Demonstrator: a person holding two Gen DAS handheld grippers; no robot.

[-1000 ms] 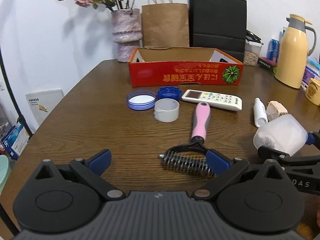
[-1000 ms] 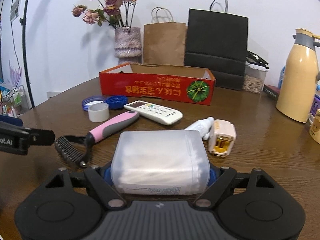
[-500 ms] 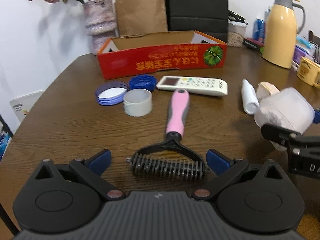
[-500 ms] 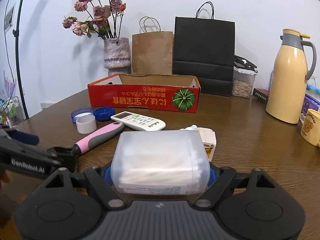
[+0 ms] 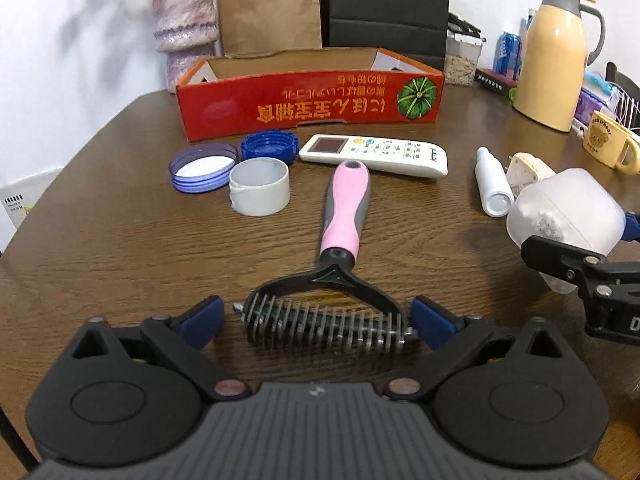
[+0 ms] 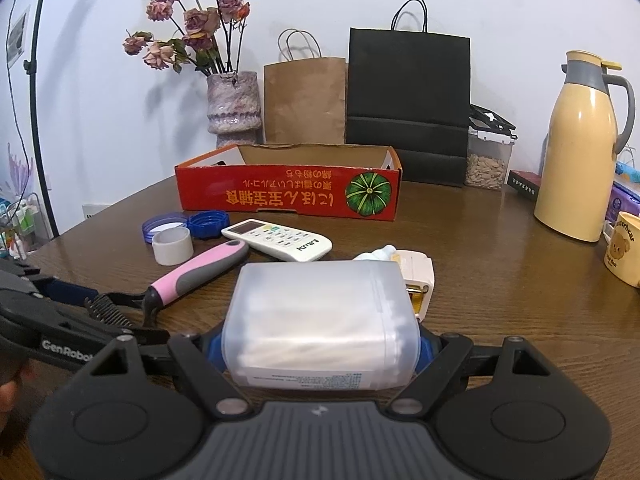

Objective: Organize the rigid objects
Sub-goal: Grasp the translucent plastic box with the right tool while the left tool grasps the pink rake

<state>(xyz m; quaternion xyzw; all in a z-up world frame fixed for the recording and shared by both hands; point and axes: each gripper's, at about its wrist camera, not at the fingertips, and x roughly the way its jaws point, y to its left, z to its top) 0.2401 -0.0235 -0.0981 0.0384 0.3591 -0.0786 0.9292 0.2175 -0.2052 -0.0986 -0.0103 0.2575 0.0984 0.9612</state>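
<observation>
My left gripper [image 5: 316,314] is open, its blue pads either side of the toothed head of a pink-handled pet comb [image 5: 344,216] lying on the wooden table [image 5: 100,248]. My right gripper [image 6: 318,346] is shut on a frosted plastic box [image 6: 320,320], held above the table; the box also shows at the right of the left wrist view [image 5: 568,208]. The open red cardboard box [image 5: 312,100] stands at the back. A white remote [image 5: 376,154], a white tape roll [image 5: 260,186], two blue lids [image 5: 202,166], a white bottle [image 5: 494,190] and a beige plug [image 5: 528,166] lie in front of it.
A yellow thermos [image 5: 554,56] and a yellow mug [image 5: 608,142] stand at the right. A vase with dried flowers [image 6: 232,100], a brown paper bag [image 6: 304,100] and a black bag [image 6: 408,104] stand behind the red box.
My left gripper has moved right and forward, so the comb's head now lies between its open pads. My right gripper has lifted the frosted box higher.
</observation>
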